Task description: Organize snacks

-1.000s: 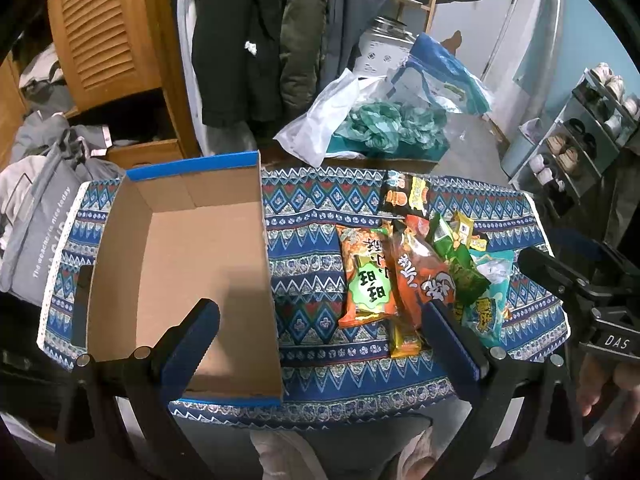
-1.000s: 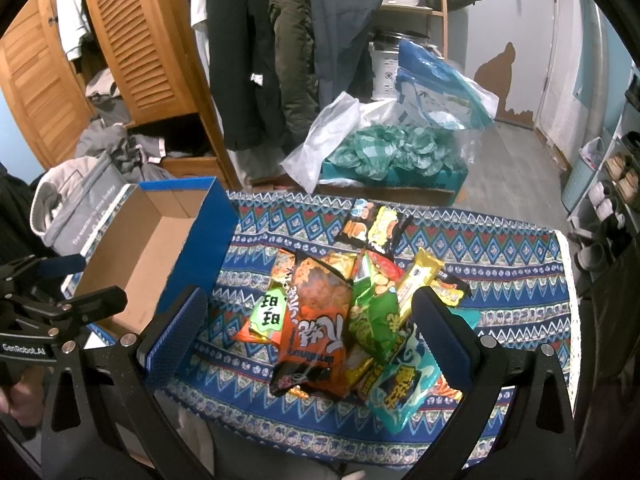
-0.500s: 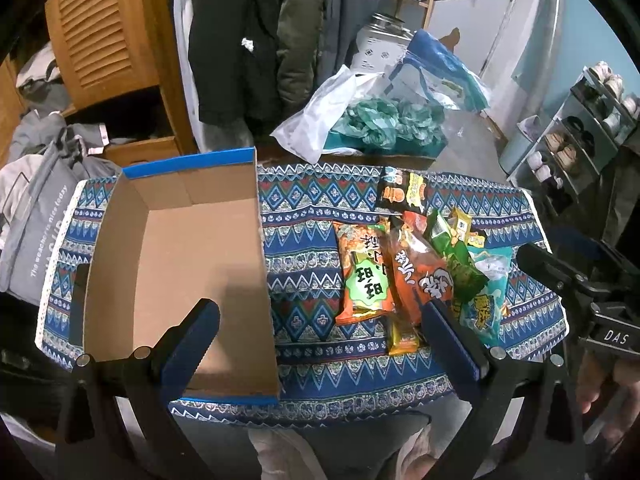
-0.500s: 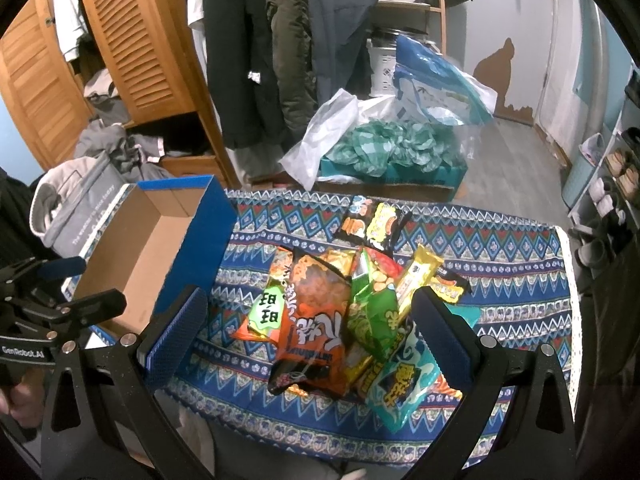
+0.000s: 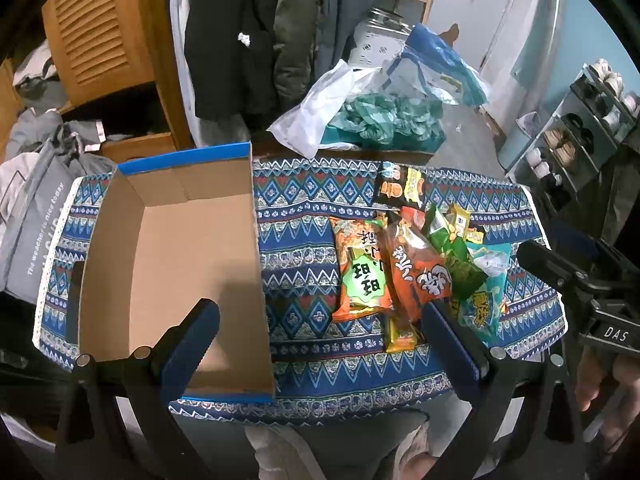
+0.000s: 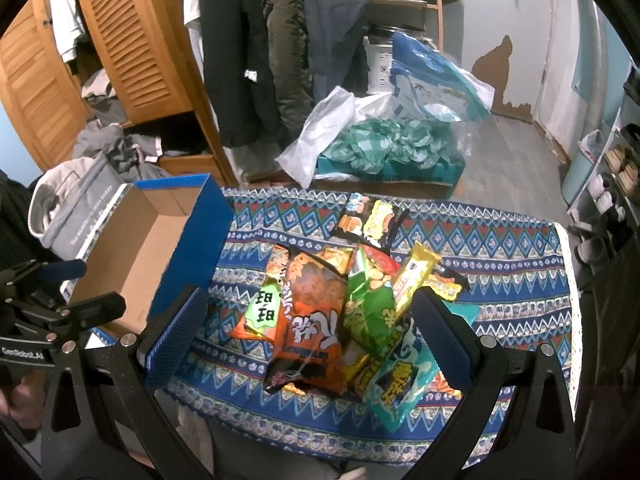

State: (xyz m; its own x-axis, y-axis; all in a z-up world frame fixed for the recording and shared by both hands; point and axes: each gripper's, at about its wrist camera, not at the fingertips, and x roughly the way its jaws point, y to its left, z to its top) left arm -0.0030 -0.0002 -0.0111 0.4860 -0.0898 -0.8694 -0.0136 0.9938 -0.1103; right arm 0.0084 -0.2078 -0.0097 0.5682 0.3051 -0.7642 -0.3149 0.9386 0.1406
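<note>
An empty cardboard box [image 5: 168, 264] with blue outer sides [image 6: 192, 236] sits open on the left of the patterned cloth. A pile of snack packets lies to its right: an orange packet with a green label [image 5: 362, 272], a red-orange packet [image 6: 314, 320], a green packet [image 6: 368, 308], a teal packet [image 6: 400, 380], a yellow bar [image 6: 416, 280] and a black-and-yellow packet [image 6: 370, 220] set apart at the back. My left gripper [image 5: 320, 344] is open and empty above the front edge, between box and pile. My right gripper [image 6: 310, 340] is open and empty, hovering over the pile.
The blue patterned cloth [image 5: 304, 240] covers a small table. Behind it lie a white plastic bag [image 6: 320, 136] and a box of green fabric [image 6: 384, 148]. A wooden wardrobe [image 6: 132, 52] and hanging coats stand at the back. A shoe rack [image 5: 576, 140] is on the right.
Both views have drifted only slightly; the grippers stay open and no snack has moved.
</note>
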